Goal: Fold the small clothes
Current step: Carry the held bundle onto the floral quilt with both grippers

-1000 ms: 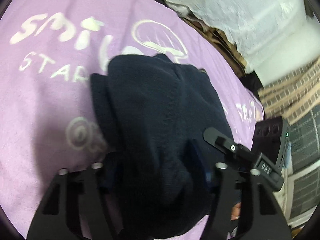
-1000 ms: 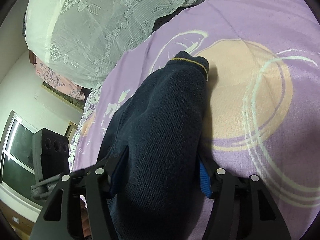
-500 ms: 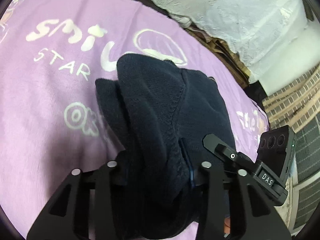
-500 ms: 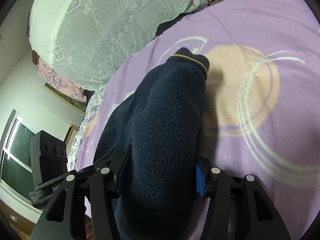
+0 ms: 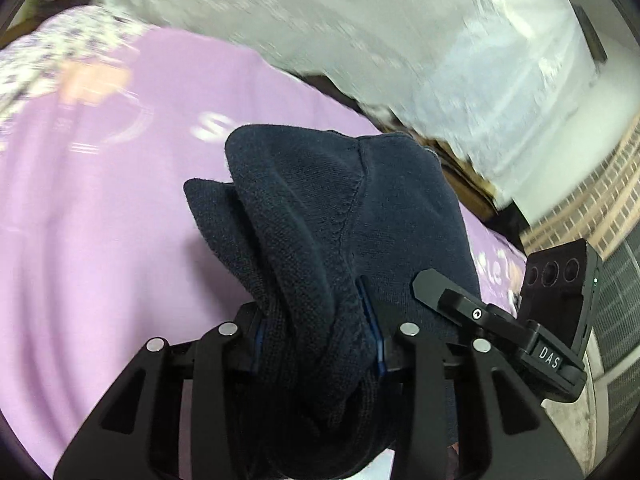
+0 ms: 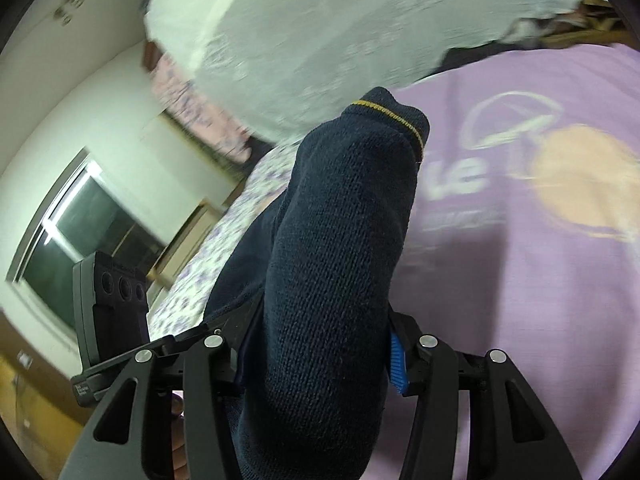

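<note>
Gripping a bunched fold of the navy knitted garment (image 5: 344, 216), the left gripper (image 5: 316, 332) has its fingers (image 5: 256, 336) drawn in about a third of the way, blue pads pressed into the wool on both sides. The cloth rises in thick ridges ahead of the jaws and hangs clear above the purple blanket (image 5: 100, 240), whose white lettering blurs behind it. Further along, to the right, the other tool's black body shows beside the knit.

Over on that side, the right gripper (image 6: 320, 344) stands roughly half open — its fingers (image 6: 398, 364) clamped on a fat rolled sleeve of the same garment, the blue pad flat against the knit. The cuff with its yellow stripe (image 6: 390, 114) points away from the jaws, lifted off the blanket. A white lace cover (image 6: 320, 32) lies beyond — out of focus.
</note>
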A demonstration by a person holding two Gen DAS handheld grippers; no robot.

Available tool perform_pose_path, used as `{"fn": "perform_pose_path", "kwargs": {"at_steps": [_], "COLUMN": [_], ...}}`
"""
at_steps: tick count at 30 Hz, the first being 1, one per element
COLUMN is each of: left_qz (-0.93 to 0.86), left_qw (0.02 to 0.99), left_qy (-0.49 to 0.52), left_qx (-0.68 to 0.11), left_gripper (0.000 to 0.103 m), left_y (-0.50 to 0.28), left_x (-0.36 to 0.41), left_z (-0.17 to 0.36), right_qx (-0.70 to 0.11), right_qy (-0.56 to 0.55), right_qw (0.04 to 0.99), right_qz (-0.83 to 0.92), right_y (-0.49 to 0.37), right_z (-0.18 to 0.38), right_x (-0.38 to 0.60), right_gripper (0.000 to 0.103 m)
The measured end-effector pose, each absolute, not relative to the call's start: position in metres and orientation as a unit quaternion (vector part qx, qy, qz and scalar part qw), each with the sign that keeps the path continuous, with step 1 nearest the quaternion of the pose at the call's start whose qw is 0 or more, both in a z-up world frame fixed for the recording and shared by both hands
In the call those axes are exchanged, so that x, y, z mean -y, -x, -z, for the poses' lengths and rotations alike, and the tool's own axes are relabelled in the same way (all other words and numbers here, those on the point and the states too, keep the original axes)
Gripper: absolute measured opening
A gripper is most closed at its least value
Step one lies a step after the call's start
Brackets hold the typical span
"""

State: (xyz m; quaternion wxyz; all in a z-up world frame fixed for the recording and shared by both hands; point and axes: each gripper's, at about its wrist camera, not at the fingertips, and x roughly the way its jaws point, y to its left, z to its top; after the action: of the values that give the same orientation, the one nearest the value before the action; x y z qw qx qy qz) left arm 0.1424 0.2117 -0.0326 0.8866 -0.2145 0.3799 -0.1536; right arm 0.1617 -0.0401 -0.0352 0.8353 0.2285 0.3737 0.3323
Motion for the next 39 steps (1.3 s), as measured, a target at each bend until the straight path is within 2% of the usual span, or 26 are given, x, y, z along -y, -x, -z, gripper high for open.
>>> {"fn": "perform_pose_path", "kwargs": {"at_steps": [7,14,17,19,21,22,31,33,35,37,38,39], "left_qz": [0.053,-0.025,-0.044,-0.055,-0.063,-0.054,-0.079,-0.112,-0.142,-0.188,-0.208,-0.232], "left_qw": [0.904,0.899,0.893,0.876,0.835,0.829,0.846,0.857,0.867,0.869,0.867,0.866], "left_qy": [0.250,0.294,0.315,0.345,0.403,0.423,0.398,0.384,0.368,0.341,0.323,0.290], "left_qx": [-0.344,-0.324,-0.318,-0.333,-0.368,-0.360,-0.347,-0.325,-0.305,-0.306,-0.318,-0.336], "left_gripper": [0.037,0.037,0.037,0.038,0.043,0.043,0.051,0.055,0.065,0.071,0.074,0.074], "left_y": [-0.108,-0.097,-0.098,-0.103,-0.112,-0.110,-0.107,-0.094,-0.078,-0.068,-0.069,-0.076], "left_x": [-0.335,-0.444,-0.475,-0.491,-0.507,-0.514,-0.505,-0.506,-0.504,-0.495,-0.488,-0.478], "left_z": [0.016,0.025,0.046,0.081,0.120,0.119,0.113,0.105,0.095,0.092,0.093,0.094], "right_qx": [-0.397,-0.418,-0.429,-0.448,-0.463,-0.459,-0.431,-0.389,-0.338,-0.316,-0.321,-0.333], "right_qy": [-0.186,-0.157,-0.138,-0.110,-0.078,-0.101,-0.095,-0.066,-0.024,0.011,0.028,0.053], "right_qw": [0.793,0.758,0.756,0.760,0.773,0.768,0.785,0.815,0.849,0.872,0.876,0.881], "right_qz": [-0.424,-0.475,-0.476,-0.457,-0.427,-0.435,-0.435,-0.424,-0.405,-0.374,-0.358,-0.333], "right_y": [-0.185,-0.204,-0.215,-0.221,-0.222,-0.224,-0.212,-0.202,-0.183,-0.167,-0.165,-0.165], "right_z": [0.013,0.023,0.039,0.062,0.093,0.097,0.085,0.078,0.064,0.059,0.060,0.064], "right_x": [-0.093,-0.213,-0.250,-0.267,-0.281,-0.275,-0.266,-0.265,-0.263,-0.256,-0.256,-0.261], "right_gripper": [0.052,0.052,0.052,0.053,0.059,0.059,0.061,0.061,0.061,0.061,0.065,0.073]}}
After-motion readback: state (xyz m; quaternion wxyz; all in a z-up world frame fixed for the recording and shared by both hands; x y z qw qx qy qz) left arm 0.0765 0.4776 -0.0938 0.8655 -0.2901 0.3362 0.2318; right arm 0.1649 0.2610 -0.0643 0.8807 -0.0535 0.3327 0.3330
